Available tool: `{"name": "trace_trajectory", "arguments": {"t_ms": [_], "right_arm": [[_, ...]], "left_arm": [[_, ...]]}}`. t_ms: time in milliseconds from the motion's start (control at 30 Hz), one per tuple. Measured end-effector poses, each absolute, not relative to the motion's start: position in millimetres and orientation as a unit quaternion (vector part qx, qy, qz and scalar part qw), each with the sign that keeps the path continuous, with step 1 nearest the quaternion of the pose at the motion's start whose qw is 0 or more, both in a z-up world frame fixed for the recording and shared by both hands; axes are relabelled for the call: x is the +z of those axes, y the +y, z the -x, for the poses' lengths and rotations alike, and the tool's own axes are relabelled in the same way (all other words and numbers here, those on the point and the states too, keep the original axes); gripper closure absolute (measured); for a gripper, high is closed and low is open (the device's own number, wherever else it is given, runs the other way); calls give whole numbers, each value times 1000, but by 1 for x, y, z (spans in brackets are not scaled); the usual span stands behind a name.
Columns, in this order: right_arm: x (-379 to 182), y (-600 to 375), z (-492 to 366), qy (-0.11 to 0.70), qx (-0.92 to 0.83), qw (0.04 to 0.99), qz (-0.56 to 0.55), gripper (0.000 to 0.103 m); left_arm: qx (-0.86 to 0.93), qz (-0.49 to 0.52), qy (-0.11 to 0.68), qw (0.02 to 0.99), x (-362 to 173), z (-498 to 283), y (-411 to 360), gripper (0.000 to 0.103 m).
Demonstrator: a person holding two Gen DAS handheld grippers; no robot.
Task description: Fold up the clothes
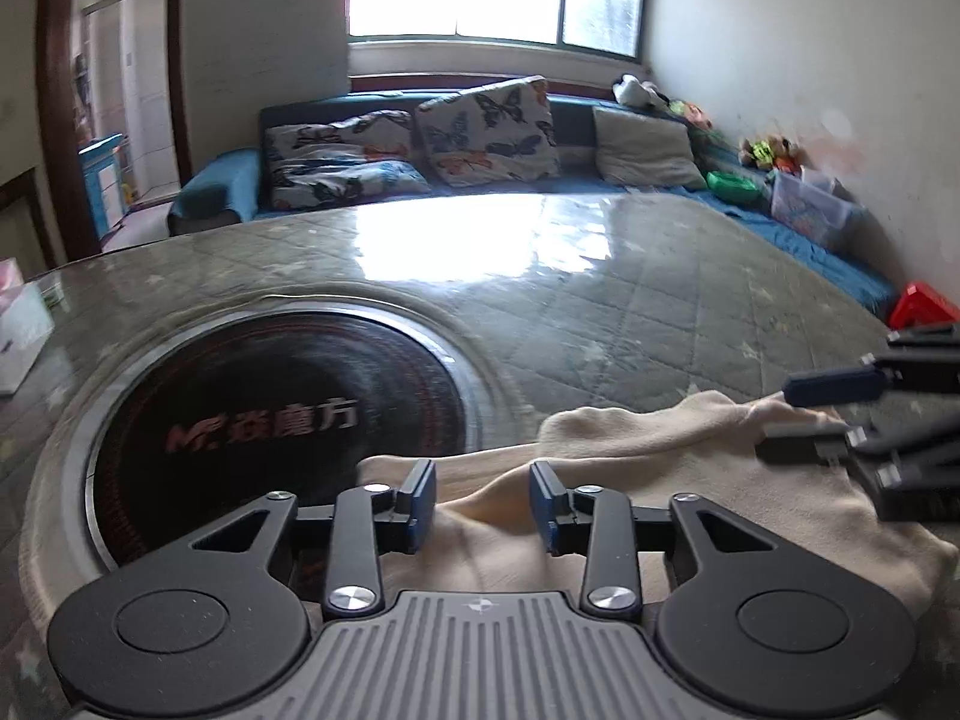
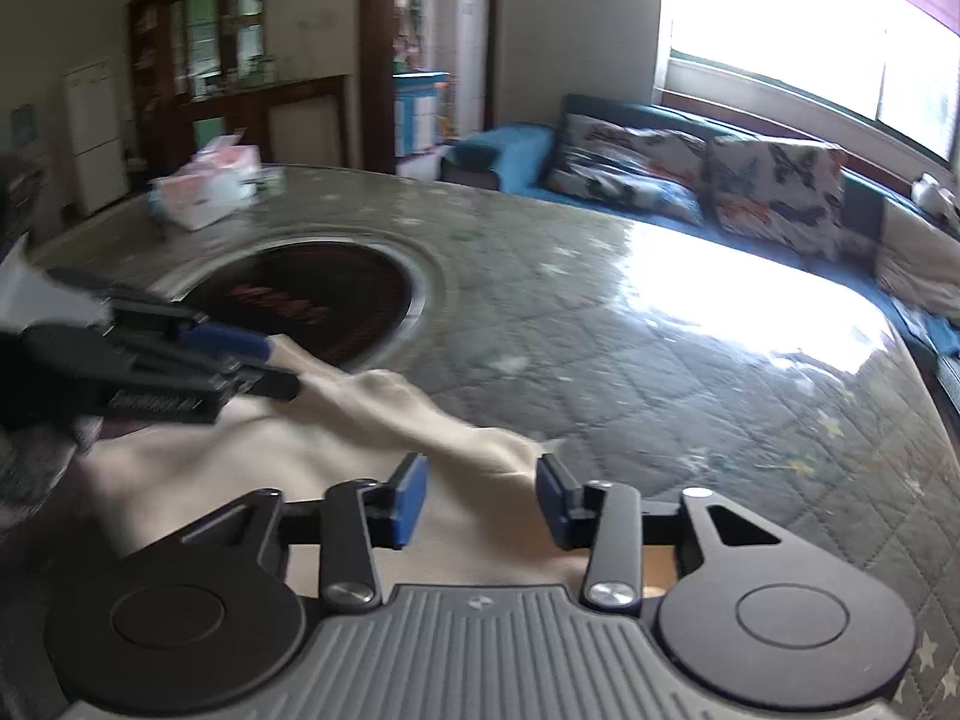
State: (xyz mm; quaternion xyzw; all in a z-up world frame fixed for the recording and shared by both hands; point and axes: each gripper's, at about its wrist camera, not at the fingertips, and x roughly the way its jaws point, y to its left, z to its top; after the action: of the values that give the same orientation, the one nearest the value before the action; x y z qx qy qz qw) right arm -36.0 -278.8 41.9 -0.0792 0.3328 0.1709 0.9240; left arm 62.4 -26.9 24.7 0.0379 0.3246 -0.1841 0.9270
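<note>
A cream garment lies bunched on the near part of the quilted table. My left gripper hovers over its left end, open, with a soft ridge of cloth showing in the gap and the blue pads clear of it. My right gripper is open the same way over the garment at its right end. Each wrist view catches the other tool from the side: the right gripper at the cloth's far right corner, the left gripper at its far left corner.
A round black hotplate is set into the table just beyond the garment. A tissue box stands at the far left of the table. A blue sofa with butterfly cushions runs under the window; a red stool stands at the right.
</note>
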Motion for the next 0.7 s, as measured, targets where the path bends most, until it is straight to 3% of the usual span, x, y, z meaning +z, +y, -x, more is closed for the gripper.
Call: {"name": "trace_trajectory", "arguments": {"t_ms": [267,467,700], "right_arm": [[49,-229,73,316,247,906,132,41],[43,-185,89,305,296,887,178,38],[29,-141,104,289,329,867,239,38]], "left_arm": [[-131,13,334,933,32,-41,25,37],[-101,34,336,936,30,-24,54,14],[-81,66,340,935,32,-15,75,10]]}}
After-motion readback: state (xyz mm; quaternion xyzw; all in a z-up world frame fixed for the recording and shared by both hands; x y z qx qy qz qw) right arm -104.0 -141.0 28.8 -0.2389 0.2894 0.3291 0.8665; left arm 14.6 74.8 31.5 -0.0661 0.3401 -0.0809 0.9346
